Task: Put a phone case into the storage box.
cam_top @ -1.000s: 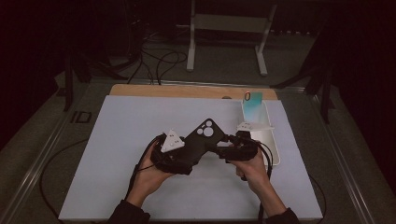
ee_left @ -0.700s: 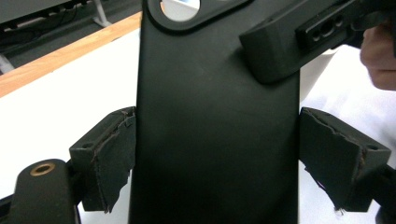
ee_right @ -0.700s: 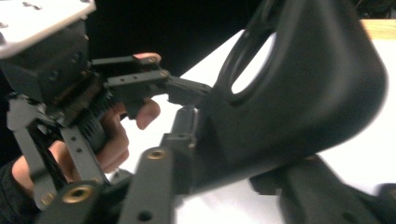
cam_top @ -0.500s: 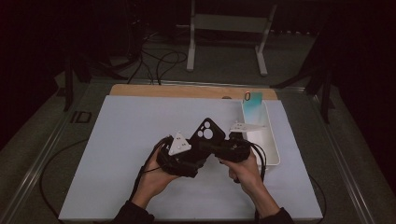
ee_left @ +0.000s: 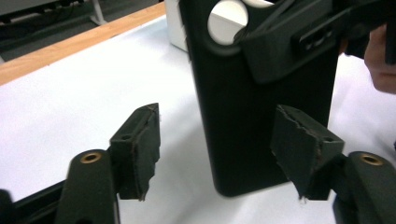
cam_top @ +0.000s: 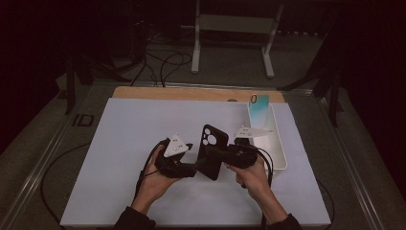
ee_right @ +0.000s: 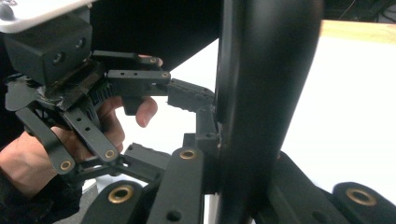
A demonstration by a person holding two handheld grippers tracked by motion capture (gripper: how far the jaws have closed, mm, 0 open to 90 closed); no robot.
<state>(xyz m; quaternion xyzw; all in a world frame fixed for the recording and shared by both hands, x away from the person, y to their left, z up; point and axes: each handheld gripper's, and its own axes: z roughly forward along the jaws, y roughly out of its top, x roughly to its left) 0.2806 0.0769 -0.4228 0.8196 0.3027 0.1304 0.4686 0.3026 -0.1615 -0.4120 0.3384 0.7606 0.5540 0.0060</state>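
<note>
one black phone case (cam_top: 211, 151), two grippers — right gripper (cam_top: 218, 153) clamping

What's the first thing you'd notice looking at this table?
A black phone case stands upright in the middle of the white table, pinched by the right gripper. The left gripper waits open at its lower edge. A white tray with a blue-green phone case sits at the right.
</note>
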